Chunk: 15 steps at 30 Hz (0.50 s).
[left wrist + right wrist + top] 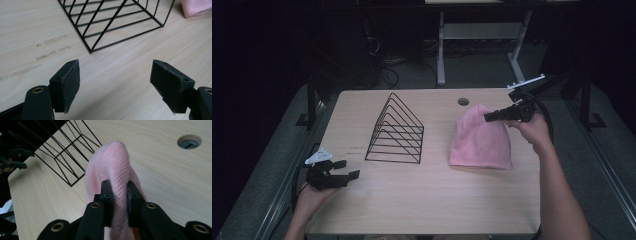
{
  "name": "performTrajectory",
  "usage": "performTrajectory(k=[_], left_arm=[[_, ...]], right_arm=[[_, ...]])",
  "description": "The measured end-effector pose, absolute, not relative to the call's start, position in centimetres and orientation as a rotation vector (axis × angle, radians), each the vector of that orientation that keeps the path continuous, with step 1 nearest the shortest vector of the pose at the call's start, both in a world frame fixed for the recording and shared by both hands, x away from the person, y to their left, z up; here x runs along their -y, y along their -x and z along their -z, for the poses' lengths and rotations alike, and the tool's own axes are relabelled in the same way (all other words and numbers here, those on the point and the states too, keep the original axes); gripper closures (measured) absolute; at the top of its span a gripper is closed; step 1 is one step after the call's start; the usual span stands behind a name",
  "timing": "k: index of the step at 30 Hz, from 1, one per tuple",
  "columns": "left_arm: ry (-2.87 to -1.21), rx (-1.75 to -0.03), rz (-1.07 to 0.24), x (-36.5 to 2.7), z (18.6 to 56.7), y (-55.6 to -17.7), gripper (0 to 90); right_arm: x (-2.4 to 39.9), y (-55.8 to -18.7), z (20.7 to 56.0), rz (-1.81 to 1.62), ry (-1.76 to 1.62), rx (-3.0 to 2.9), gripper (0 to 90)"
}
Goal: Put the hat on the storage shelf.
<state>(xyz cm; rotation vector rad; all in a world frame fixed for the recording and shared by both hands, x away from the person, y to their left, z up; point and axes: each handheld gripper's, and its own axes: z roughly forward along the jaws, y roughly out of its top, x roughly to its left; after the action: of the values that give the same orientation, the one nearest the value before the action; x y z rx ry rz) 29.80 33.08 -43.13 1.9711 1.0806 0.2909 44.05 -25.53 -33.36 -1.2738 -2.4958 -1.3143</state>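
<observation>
**Hat pinched, rack waiting**

The right gripper has its jaws clamped on a fold of the pink knit hat, near its top, and that end is lifted while the brim lies on the desk. So the grasp looks done; carrying the hat is what's left, likely to the black wire rack well apart to its left. The left gripper hovers low near the rack, jaws wide, holding nothing.

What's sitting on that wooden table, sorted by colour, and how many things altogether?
Pink: 1, the knit hat, pinched by the right gripper.
Black: 1, the wire rack.
Total: 2 things on the table.
</observation>
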Motion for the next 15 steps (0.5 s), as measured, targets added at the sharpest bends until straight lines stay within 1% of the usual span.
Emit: performTrajectory(k=[4, 8, 15], left_arm=[[-1.987, -1.046, -0.288, -33.3, 42.4, -30.1, 24.0], [-2.003, -1.011, -0.278, -33.3, 41.7, -30.2, 24.0], [-2.049, -0.937, -0.256, -33.3, 39.2, -30.9, 24.0]], right_arm=[[25.3, -43.6, 31.5, 1.338, 1.245, 2.538, 78.8], [25.1, -43.3, 30.6, 1.343, 1.223, 2.562, 78.8], [23.5, -42.6, 28.3, 1.346, 1.153, 2.637, 79.0]])
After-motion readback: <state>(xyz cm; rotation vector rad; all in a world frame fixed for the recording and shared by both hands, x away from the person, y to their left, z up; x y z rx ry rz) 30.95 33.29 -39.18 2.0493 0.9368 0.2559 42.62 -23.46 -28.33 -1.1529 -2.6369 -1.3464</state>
